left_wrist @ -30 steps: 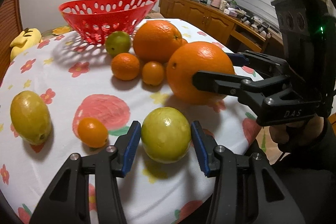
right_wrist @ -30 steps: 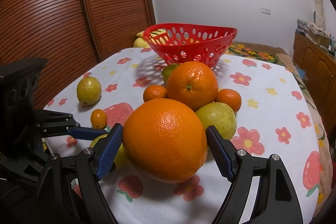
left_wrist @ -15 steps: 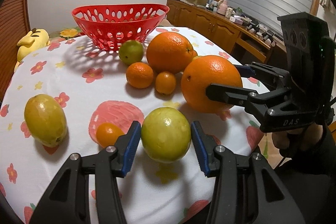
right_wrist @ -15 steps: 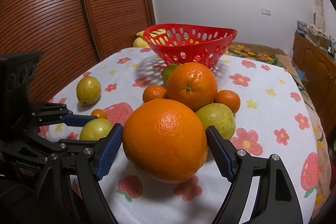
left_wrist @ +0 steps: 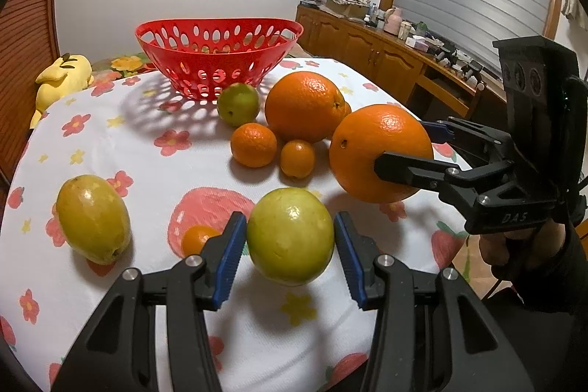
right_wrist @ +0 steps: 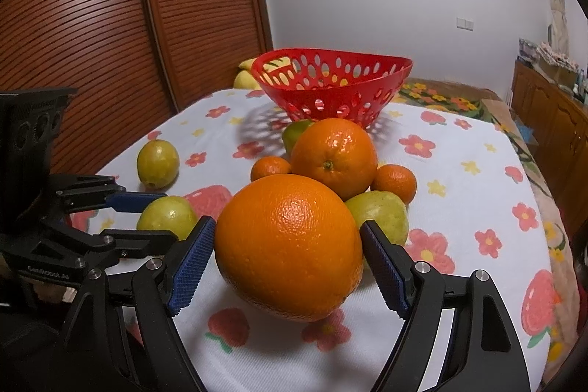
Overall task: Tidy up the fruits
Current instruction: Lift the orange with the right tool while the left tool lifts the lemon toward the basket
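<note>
My left gripper is shut on a yellow-green guava and holds it above the table. My right gripper is shut on a big orange, lifted off the cloth; it also shows in the left wrist view. A red perforated basket stands at the far side of the table, also in the right wrist view. Its inside is not visible.
On the flowered tablecloth lie another big orange, a green citrus, two mandarins, a small kumquat, a yellow guava and a green guava. A yellow plush toy sits far left.
Both grippers have risen with their fruits. The guava and the big orange have come up off the table, and the basket now sits lower and nearer in view.
</note>
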`<action>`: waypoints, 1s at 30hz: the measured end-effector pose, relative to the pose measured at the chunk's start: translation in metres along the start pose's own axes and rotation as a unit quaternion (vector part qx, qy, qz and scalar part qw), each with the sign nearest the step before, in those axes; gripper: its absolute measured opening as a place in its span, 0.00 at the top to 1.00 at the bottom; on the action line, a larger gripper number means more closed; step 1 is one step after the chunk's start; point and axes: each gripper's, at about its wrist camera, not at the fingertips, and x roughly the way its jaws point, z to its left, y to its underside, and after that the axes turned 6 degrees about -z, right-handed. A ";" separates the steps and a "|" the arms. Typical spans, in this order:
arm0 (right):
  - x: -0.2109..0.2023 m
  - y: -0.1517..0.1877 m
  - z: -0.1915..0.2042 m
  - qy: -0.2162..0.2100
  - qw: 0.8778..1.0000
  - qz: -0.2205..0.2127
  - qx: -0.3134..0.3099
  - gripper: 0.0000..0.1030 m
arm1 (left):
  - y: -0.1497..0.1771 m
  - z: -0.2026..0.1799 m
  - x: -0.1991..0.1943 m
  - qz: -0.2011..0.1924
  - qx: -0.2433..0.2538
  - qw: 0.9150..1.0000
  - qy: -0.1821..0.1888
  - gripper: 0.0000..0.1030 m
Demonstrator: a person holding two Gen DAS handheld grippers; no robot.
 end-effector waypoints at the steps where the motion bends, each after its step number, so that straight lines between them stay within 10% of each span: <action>1: -0.001 -0.001 -0.001 -0.001 1.000 -0.001 0.001 0.21 | 0.000 0.000 0.000 -0.001 0.000 1.000 0.000 0.54; 30: -0.010 -0.043 -0.011 0.000 0.999 -0.034 -0.025 0.21 | -0.056 0.020 -0.003 -0.053 0.000 0.999 -0.006 0.54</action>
